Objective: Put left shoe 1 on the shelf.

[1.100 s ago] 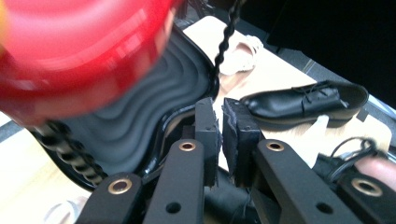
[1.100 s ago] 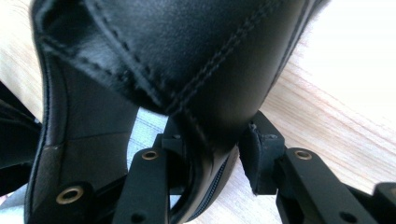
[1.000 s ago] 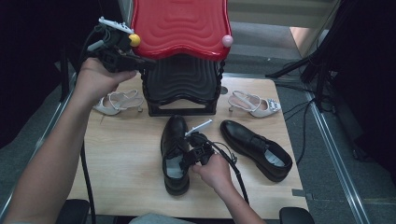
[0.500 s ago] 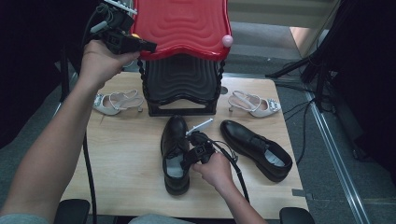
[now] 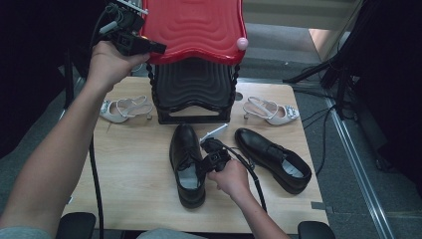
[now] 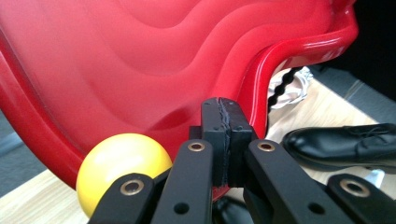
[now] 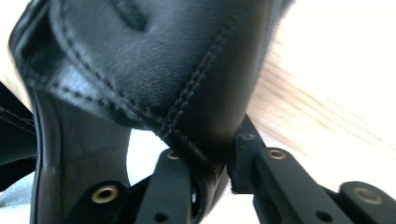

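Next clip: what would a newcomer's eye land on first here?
The glossy red shelf tier at the table's far edge, above a black tier, dominates; the left tool is shut at its rim beside a yellow knob. In front of it, the right tool pinches the side wall of a black leather shoe, its mate lying to the right.

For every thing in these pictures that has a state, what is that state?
Left claw: shut on the red shelf's edge.
Red shelf: raised above the black shelf.
Right claw: shut on the left black shoe's side.
Left black shoe: upright on table.
Right black shoe: upright, untouched.
Silver sandals: upright, apart.
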Tool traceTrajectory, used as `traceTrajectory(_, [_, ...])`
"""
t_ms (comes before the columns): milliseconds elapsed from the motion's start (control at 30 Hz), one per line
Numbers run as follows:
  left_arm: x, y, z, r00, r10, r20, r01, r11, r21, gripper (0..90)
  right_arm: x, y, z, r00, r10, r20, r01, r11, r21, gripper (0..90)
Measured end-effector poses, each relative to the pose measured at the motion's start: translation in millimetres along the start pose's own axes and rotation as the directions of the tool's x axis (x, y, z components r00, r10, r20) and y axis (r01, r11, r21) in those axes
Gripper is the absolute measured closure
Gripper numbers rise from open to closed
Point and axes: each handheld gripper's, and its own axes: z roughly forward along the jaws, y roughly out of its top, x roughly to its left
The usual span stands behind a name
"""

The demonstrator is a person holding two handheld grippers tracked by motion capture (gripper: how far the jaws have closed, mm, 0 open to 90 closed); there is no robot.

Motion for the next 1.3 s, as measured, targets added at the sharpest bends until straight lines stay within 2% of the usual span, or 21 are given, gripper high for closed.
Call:
traceTrajectory(133, [-0.1, 0.6, 0.0, 1.0, 0.003, -0.005, -0.003, 1.0, 0.008, 90.0, -5.3, 0.4, -2.2, 0.9999, 0.011, -0.013, -0.011, 1.0, -0.008, 87.1])
traceTrajectory(267, [-0.4, 1.0, 0.4, 1.0, 0.003, -0.008, -0.003, 0.9999, 0.01, 90.0, -4.9, 0.4, -2.0, 0.9999, -0.009, -0.011, 0.009, 1.0, -0.014, 87.5])
traceTrajectory(467, [-1.2, 1.1, 0.7, 0.9999, 0.007, -0.015, -0.007, 0.9999, 0.014, 90.0, -5.1, -0.2, -6.3, 0.9987, 0.007, -0.05, -0.007, 1.0, -0.017, 87.6])
traceTrajectory(567, [-1.9, 0.9, 1.1, 0.9997, 0.01, -0.022, -0.01, 0.9999, 0.012, 90.0, -6.5, -1.3, -11.4, 0.999, 0.0, -0.045, -0.001, 0.999, -0.035, 87.6])
traceTrajectory(667, [-2.5, 0.9, 1.2, 0.9996, 0.013, -0.026, -0.012, 0.9998, 0.014, 90.0, -6.7, -2.1, -19.4, 0.9981, 0.01, -0.06, -0.013, 0.999, -0.05, 87.6])
traceTrajectory(867, [-3.9, 0.9, 1.6, 0.9993, 0.012, -0.035, -0.011, 0.9998, 0.016, 90.0, 0.4, 0.6, -43.0, 0.999, -0.019, -0.042, 0.015, 0.994, -0.108, 87.6])
traceTrajectory(967, [-4.2, 0.8, 1.8, 0.999, 0.014, -0.042, -0.013, 0.9997, 0.021, 90.0, 3.2, 4.1, -58.0, 0.999, -0.016, -0.041, 0.01, 0.989, -0.146, 87.6])
traceTrajectory(1133, [-4.1, 0.9, 2.2, 0.999, 0.014, -0.043, -0.013, 0.9997, 0.018, 90.0, 7.1, 11.7, -74.0, 0.9995, -0.029, -0.014, 0.026, 0.985, -0.172, 87.6])
traceTrajectory(1300, [-3.8, 1.2, 2.0, 0.9991, 0.015, -0.04, -0.014, 0.9996, 0.023, 90.0, 9.3, 12.0, -88.1, 0.9989, -0.035, -0.031, 0.029, 0.982, -0.188, 87.8])
